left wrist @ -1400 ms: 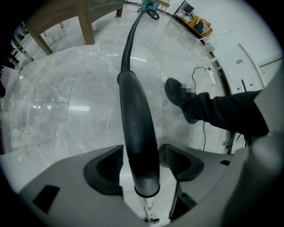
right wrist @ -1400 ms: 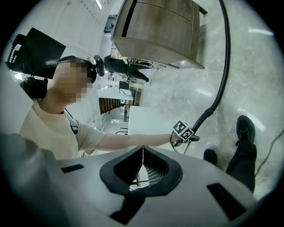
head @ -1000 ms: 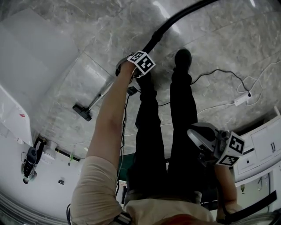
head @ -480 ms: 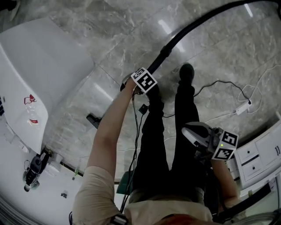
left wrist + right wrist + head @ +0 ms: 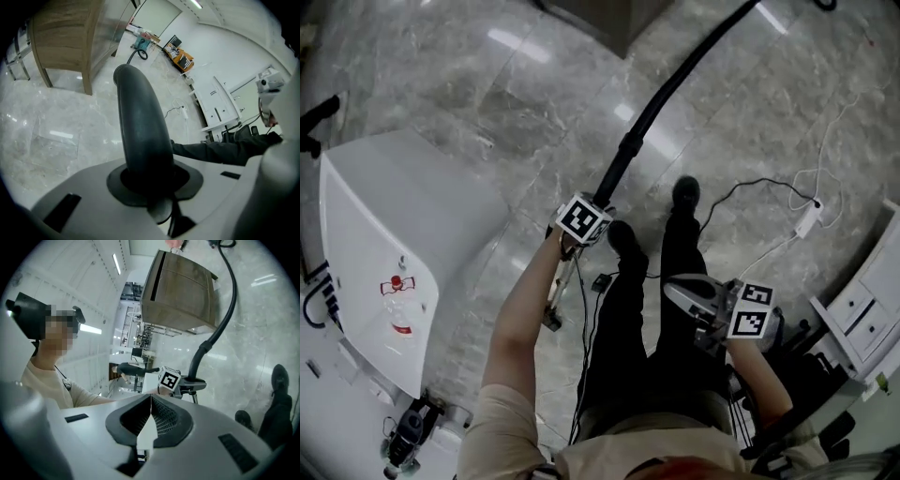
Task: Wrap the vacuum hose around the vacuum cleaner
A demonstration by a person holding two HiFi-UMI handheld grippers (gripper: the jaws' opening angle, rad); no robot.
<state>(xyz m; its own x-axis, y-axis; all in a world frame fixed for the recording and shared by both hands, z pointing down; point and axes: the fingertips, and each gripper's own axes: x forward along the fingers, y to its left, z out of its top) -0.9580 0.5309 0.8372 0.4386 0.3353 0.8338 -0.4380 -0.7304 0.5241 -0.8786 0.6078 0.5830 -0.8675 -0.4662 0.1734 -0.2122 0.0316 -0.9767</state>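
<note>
Hose across the floor (image 5: 459, 94), person in the middle
The hose (image 5: 661, 98) runs from the left gripper (image 5: 598, 202) away to the far right. A cabinet (image 5: 394, 234) stands left, a power strip (image 5: 807, 219) right of the feet, and the right gripper (image 5: 675, 291) nearer.

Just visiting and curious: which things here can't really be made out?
- Far end of the hose: cut off by the head view's top edge.
- Small teal thing where the hose leads, left gripper view: too far off and too small to identify.
- Pads of the left gripper: covered by the hose they clamp, left gripper view.
</note>
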